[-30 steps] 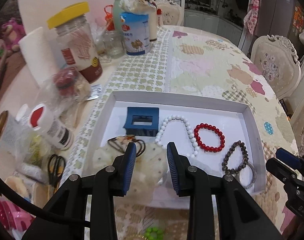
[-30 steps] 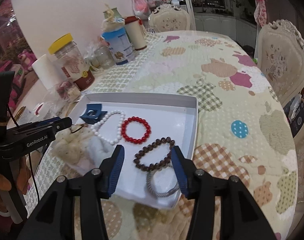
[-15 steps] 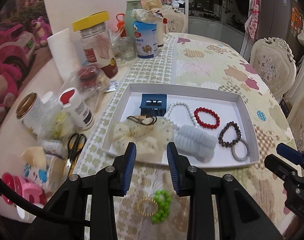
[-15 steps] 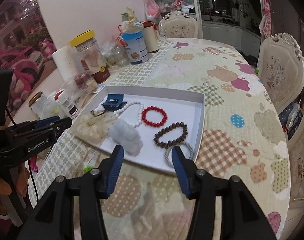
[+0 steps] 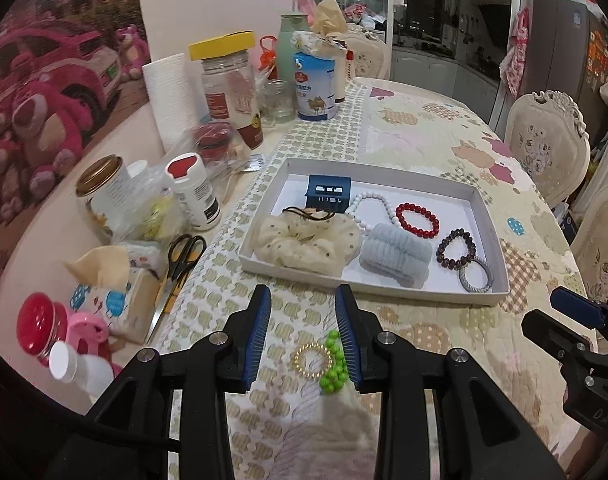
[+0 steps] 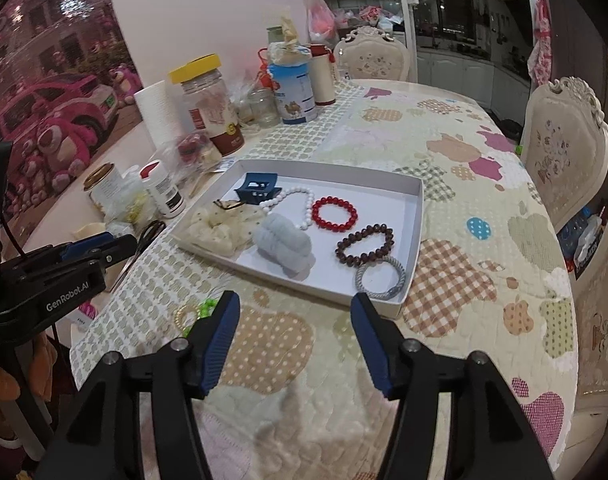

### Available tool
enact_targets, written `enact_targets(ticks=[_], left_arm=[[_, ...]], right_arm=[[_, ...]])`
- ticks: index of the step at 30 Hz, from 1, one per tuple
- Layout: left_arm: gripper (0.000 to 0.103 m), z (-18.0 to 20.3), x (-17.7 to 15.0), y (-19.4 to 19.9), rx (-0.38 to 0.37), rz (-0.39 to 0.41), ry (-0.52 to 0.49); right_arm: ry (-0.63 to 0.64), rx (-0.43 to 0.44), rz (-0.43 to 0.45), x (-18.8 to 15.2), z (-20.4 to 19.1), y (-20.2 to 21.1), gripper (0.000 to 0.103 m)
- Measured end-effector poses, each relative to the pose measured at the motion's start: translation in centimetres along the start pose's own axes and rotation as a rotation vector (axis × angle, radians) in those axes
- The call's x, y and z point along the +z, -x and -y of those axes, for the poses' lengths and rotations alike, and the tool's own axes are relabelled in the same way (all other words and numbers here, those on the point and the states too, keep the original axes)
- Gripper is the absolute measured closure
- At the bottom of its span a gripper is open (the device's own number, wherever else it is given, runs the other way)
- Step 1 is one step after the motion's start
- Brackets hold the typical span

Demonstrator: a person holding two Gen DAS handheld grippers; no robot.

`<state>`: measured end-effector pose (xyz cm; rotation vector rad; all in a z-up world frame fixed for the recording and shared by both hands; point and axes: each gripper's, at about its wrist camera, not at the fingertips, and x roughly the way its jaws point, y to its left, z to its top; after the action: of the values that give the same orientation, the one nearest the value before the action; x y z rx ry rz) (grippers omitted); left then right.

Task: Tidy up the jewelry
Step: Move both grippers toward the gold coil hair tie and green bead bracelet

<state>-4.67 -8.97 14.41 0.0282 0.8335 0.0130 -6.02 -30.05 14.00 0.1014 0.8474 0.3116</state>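
A white tray (image 5: pixel 488 216) (image 6: pixel 417 216) on the patterned tablecloth holds a blue claw clip (image 5: pixel 328 195), a cream scrunchie (image 5: pixel 304 242), a grey-blue scrunchie (image 5: pixel 395 258), a white bead bracelet (image 5: pixel 373 208), a red bead bracelet (image 5: pixel 417 220), a dark brown bead bracelet (image 5: pixel 455 249) and a grey hair tie (image 5: pixel 475 276). A gold bead bracelet (image 5: pixel 312 360) and a green bead bracelet (image 5: pixel 333 362) lie on the cloth in front of the tray. My left gripper (image 5: pixel 304 312) is open and empty above them. My right gripper (image 6: pixel 296 312) is open and empty before the tray's near edge.
Jars, bottles, a paper towel roll (image 5: pixel 170 98), a yellow-lidded jar (image 5: pixel 230 88), a blue can (image 5: pixel 315 86), scissors (image 5: pixel 180 260) and a tissue pack (image 5: pixel 116 300) crowd the table's left side. Ornate chairs (image 6: pixel 563 140) stand at the right and far end.
Both grippers have pulled back from over the tray toward the table's near edge. The grey-blue scrunchie, hidden behind the fingers one second ago, now shows in the tray. The gold and green bracelets have come into view.
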Motion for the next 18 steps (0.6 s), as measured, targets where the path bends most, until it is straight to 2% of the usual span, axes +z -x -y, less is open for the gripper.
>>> enact_targets(ticks=[6,18], left_arm=[[0.068,-0.5,-1.2,1.4,-0.002,0.014,0.012],[0.067,-1.5,-2.5,2.8,0.008,0.028,0.032]], right_arm=[[0.026,0.011,0.002,-0.6,-1.1,0.9,0.042],[0.053,0.021,-0.002,-1.7,-2.4,2.0,0.038]])
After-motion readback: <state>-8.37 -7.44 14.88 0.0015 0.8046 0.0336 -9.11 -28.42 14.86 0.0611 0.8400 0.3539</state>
